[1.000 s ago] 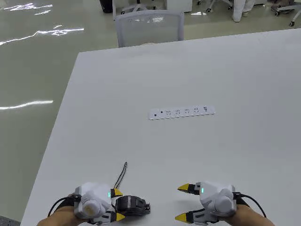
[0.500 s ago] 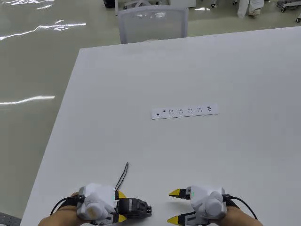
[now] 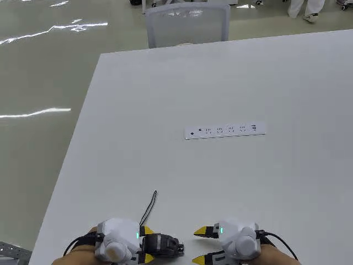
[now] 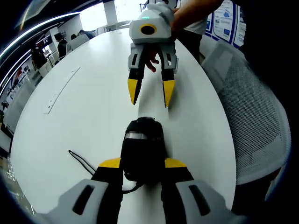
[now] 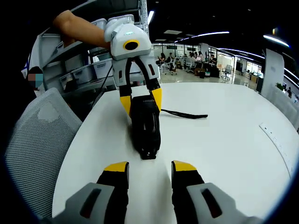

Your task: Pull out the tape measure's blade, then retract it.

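The black tape measure (image 3: 162, 244) lies near the table's front edge, and my left gripper (image 3: 146, 244) is shut on its body. In the left gripper view the yellow-tipped jaws clamp both sides of the tape measure (image 4: 142, 149), with its thin black wrist strap (image 4: 81, 161) trailing off to the left. My right gripper (image 3: 198, 245) is open just to the right of the case, a small gap away and empty. In the right gripper view the tape measure (image 5: 145, 126) lies straight ahead of my open right gripper (image 5: 150, 167), its front end pointing at me.
A white power strip (image 3: 225, 131) lies flat mid-table, well beyond both grippers. A grey mesh chair (image 3: 187, 25) stands at the table's far edge. Another mesh chair (image 4: 252, 116) sits close behind the near edge. The table's left edge (image 3: 66, 182) runs close to the left gripper.
My right gripper has moved left, closing most of the gap to the tape measure. The left gripper keeps its hold. The head camera has shifted a little.
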